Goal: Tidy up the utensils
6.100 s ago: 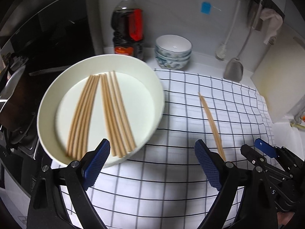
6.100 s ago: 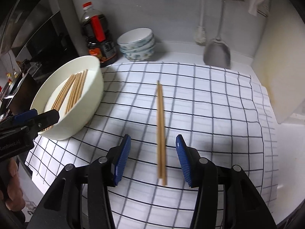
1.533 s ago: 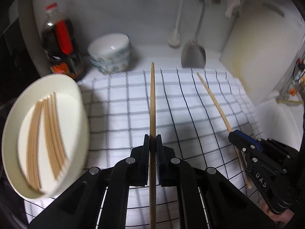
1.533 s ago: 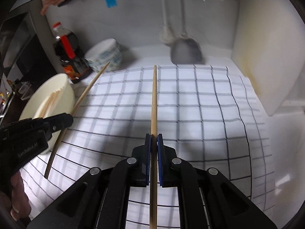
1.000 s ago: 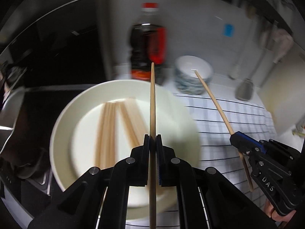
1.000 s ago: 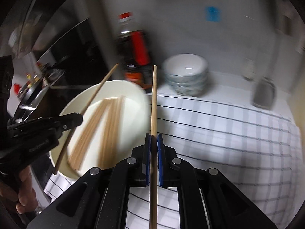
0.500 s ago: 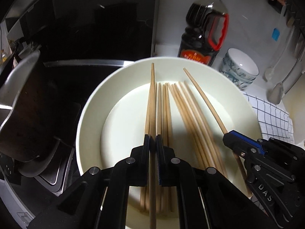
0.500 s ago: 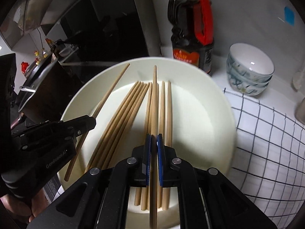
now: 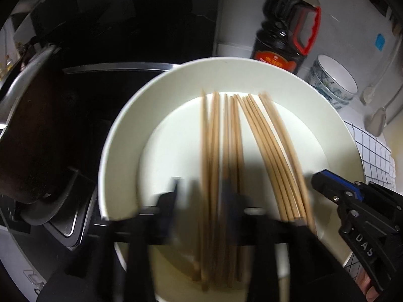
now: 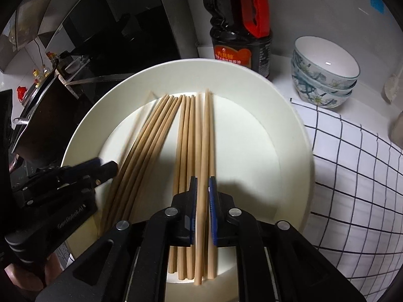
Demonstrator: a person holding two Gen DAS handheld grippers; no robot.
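Observation:
A large white bowl (image 9: 121, 136) (image 10: 289, 125) holds several wooden chopsticks (image 9: 231, 151) (image 10: 186, 138) lying side by side. My left gripper (image 9: 201, 196) hangs over the bowl's near side, blurred by motion, with its jaws spread apart and nothing between them; it also shows in the right wrist view (image 10: 100, 168). My right gripper (image 10: 201, 196) is over the bowl with its jaws slightly apart around one chopstick (image 10: 204, 136) that lies among the others. It also shows at the right of the left wrist view (image 9: 327, 183).
A dark soy sauce bottle (image 9: 287, 25) (image 10: 241, 25) stands behind the bowl. Stacked patterned bowls (image 9: 332, 83) (image 10: 325, 70) sit to its right. A checked cloth (image 10: 352, 176) covers the counter on the right. A black stove and pan (image 9: 32, 125) lie to the left.
Both grippers have let go of their chopsticks, which now lie in the bowl. The left jaws have swung wide open; the right jaws have parted slightly.

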